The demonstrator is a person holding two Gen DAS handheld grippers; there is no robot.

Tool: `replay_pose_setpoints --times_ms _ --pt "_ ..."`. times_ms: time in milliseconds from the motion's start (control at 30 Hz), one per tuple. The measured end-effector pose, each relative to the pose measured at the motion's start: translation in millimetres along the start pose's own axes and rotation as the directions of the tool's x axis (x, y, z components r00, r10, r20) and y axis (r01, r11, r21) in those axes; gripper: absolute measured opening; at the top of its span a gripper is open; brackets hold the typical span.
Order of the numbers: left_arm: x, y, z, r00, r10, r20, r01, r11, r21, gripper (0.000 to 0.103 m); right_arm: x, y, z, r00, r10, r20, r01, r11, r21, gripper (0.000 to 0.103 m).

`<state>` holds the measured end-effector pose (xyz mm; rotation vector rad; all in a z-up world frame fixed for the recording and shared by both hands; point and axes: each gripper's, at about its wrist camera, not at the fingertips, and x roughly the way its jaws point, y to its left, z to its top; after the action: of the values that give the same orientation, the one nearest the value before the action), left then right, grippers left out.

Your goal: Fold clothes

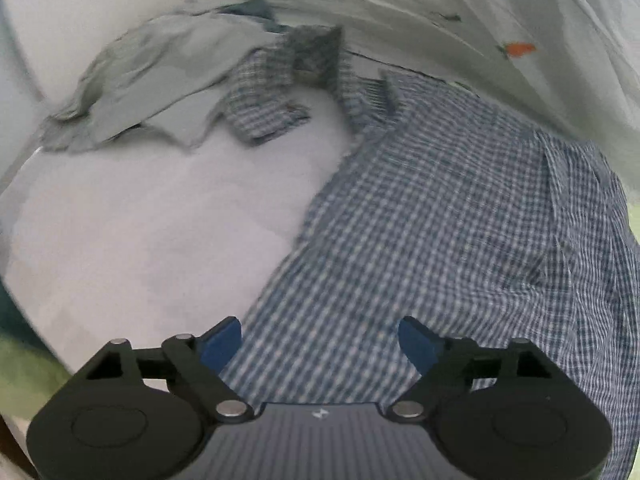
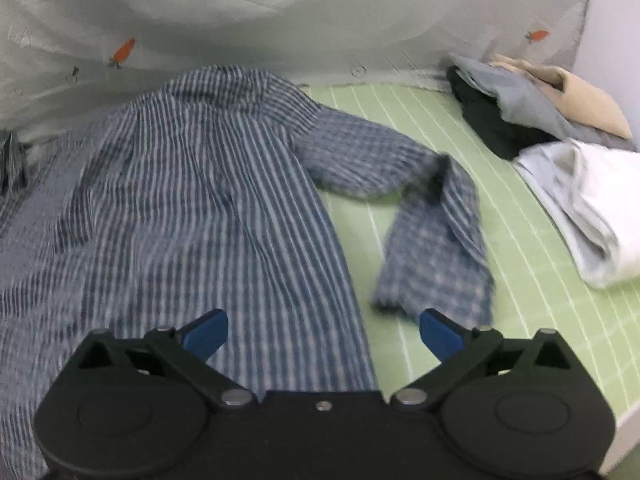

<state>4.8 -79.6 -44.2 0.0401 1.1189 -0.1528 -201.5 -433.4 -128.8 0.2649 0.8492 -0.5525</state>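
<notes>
Hovering, left: your left gripper (image 1: 320,338) hangs above the lower body of the checked shirt (image 1: 440,216), jaws spread wide, nothing between the blue pads (image 1: 222,344); cloth lies below them, not pinched.
Hovering, right: your right gripper (image 2: 324,332) stands just as wide over the shirt's hem (image 2: 280,320) edge, holding nothing.
Shirt's place: the checked shirt (image 2: 192,184) lies spread on the green lined mat (image 2: 500,280), collar end toward the pale sheet (image 2: 280,12) with carrot prints, which rises at the back.
Why it lies so: you appear to have it laid out flat so the body is smooth for folding; one hand over each side suits a two-handed fold, I judge.
Sleeve: the right sleeve (image 2: 420,208) bends out and down across the mat, clear of the body, likely the first part to bring in.
Left view only: the other sleeve (image 1: 268,100) with its cuff lies across a white surface (image 1: 140,220), next to a crumpled grey garment (image 1: 132,80).
Right view only: a heap of other clothes in the far corner, dark (image 2: 492,124), grey-blue (image 2: 516,100), beige (image 2: 580,100), and a white bundle (image 2: 600,208) beside it, well apart from the shirt.
Blur: both views smear, so fine creases cannot be told.
</notes>
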Motion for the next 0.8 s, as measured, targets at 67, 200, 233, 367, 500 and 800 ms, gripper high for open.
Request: replay_pose_setpoints --times_ms 67,200,233,367,500,800 --pt "10.3 -13.1 10.5 1.000 0.003 -0.014 -0.002 0.999 0.035 0.089 9.4 8.9 15.5 1.000 0.009 0.021 -0.009 1.000 0.006 0.103" --pt "34.9 -33.8 36.0 0.999 -0.007 -0.032 0.010 0.997 0.079 0.089 31.4 31.0 54.0 0.997 0.025 0.069 -0.024 1.000 -0.013 0.103" --pt "41.4 -39.0 43.9 0.999 -0.013 -0.036 0.016 0.996 0.088 0.089 38.6 37.3 64.8 0.997 0.028 0.074 -0.026 0.999 -0.025 0.103" --pt "71.0 -58.9 78.3 0.998 -0.020 -0.054 0.027 0.992 0.124 0.091 81.4 64.8 126.2 0.995 0.065 0.081 -0.060 0.996 -0.063 0.103" --pt "107.7 -75.4 120.6 0.998 -0.008 -0.067 0.016 0.993 0.115 0.092 127.3 96.0 194.5 0.991 0.068 0.118 -0.057 0.994 -0.093 0.103" --pt "171.9 -102.9 171.8 0.996 0.063 -0.061 -0.056 0.992 0.110 0.092 231.3 148.7 262.0 0.994 0.029 0.101 -0.011 0.985 -0.170 0.103"
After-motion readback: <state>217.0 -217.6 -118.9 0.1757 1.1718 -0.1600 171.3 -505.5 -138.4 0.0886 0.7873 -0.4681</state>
